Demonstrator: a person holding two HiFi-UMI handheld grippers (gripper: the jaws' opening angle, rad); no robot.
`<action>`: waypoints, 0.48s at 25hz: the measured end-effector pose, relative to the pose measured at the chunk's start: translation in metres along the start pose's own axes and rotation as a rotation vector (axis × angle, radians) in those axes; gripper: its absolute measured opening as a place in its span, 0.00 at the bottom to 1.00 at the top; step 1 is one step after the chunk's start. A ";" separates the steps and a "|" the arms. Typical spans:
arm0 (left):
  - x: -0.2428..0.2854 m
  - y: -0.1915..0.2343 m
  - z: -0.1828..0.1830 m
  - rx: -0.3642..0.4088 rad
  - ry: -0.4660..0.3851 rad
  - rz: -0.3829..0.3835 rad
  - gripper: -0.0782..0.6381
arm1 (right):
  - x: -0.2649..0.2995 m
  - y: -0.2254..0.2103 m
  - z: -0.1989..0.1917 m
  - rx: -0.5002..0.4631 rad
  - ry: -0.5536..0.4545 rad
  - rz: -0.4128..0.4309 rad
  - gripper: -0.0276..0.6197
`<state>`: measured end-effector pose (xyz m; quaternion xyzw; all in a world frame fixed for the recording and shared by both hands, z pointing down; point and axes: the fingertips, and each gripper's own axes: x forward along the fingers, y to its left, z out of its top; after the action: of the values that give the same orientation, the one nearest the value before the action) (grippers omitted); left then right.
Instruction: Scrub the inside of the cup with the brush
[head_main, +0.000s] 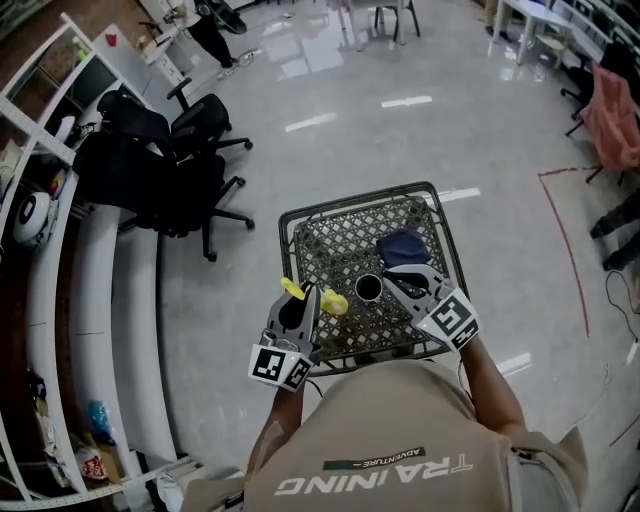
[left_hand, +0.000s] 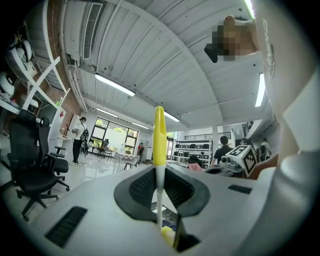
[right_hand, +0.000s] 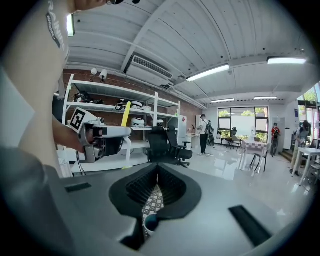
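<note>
Right now my left tool (head_main: 303, 300) is clenched on the one slim yellow-and-white brush (head_main: 335, 302), just left of the single round white cup (head_main: 368, 288). The brush's long axis crosses the jaws, head toward the cup. The cup stands on the black metal mesh worktop (head_main: 330, 235), dark inside. My right tool (head_main: 392, 278), clamped shut, sits just right of the cup.

Table (head_main: 355, 198) dark metal lattice, matt; floor (head_main: 400, 140) glossy, smooth; brush handle (left_hand: 159, 135) smooth yellow plastic.
</note>
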<state>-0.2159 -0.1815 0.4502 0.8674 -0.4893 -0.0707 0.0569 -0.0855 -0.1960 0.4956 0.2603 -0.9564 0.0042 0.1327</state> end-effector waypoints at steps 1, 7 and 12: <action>0.001 -0.003 0.001 0.003 0.001 -0.002 0.17 | -0.002 0.000 0.001 -0.002 -0.008 0.011 0.07; 0.007 -0.010 0.002 0.027 -0.002 0.016 0.17 | -0.007 -0.007 -0.005 -0.007 -0.015 0.061 0.07; 0.009 -0.008 0.008 0.039 0.008 0.047 0.17 | -0.006 -0.006 -0.013 -0.021 0.004 0.113 0.07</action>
<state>-0.2054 -0.1853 0.4408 0.8569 -0.5105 -0.0563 0.0438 -0.0742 -0.1968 0.5064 0.2042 -0.9693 0.0020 0.1368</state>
